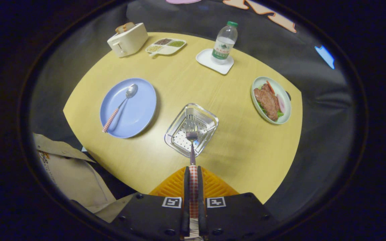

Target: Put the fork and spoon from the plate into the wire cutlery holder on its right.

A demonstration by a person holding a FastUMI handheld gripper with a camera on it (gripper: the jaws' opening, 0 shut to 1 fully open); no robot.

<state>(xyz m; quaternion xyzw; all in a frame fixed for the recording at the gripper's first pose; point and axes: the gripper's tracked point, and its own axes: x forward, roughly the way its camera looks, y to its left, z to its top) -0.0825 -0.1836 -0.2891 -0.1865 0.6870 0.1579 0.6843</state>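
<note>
My gripper (193, 174) is shut on the fork (192, 144) by its red-checked handle. The fork's tines point ahead, over the open top of the square wire cutlery holder (179, 122), which sits on the yellow table just beyond the fingers. To the holder's left lies the blue plate (139, 113). A spoon (121, 105) with a red-checked handle rests on that plate, bowl toward the far side.
Far side of the table (240, 144): a toaster (127, 39), a divided snack tray (166, 46), a water bottle (225, 42) on a white coaster. A plate of meat and vegetables (270, 99) sits right of the holder. A person's beige sleeve (69, 174) is at the near left.
</note>
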